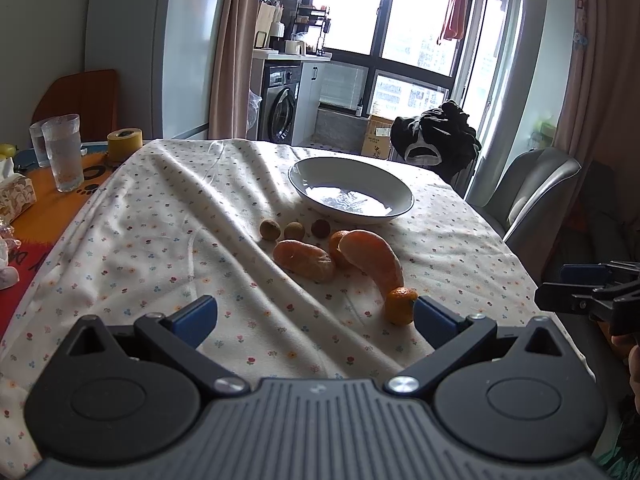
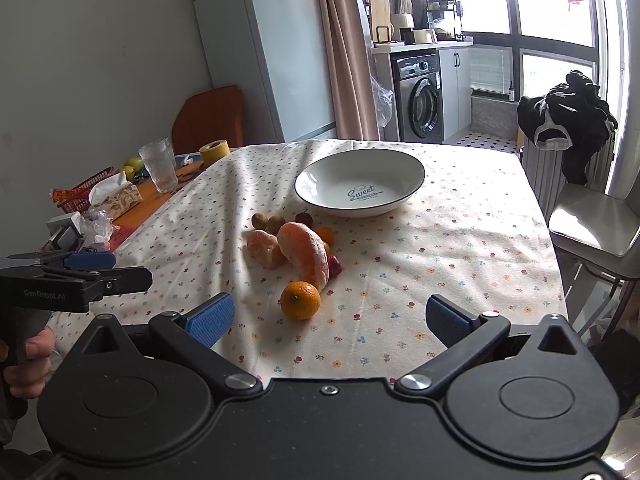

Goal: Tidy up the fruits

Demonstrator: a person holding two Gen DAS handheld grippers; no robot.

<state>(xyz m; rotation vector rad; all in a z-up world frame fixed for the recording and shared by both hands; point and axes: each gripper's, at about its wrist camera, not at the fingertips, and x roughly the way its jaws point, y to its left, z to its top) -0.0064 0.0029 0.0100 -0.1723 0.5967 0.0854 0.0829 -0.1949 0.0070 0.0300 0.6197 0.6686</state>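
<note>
Starting at the left, drinking glasses (image 2: 160, 165) and a roll of yellow tape (image 2: 215, 150) crowd the orange mat at the worktop's (image 2: 460, 240) far-left edge, well apart from the fruit. The left claw (image 1: 316, 318) hangs low over the flowered cloth with its blue pads spread wide and nothing between them. Just off its right pad sits a small mandarin (image 2: 300, 300), nearest of a loose cluster: a peeled segment cluster (image 2: 263, 248), a long piece of orange peel (image 2: 306, 256), three longans (image 1: 295, 230) behind, and something small and red (image 2: 335, 265) tucked at the peel's right side. Beyond them the white bowl (image 2: 360, 160) stands empty, so by my reading nothing has been sorted yet and every piece remains to go in. The right claw (image 2: 334, 320) is likewise spread and empty. Bare cloth lies right of the fruit up to the worktop's edge, where a grey chair (image 2: 596, 220) stands close.
</note>
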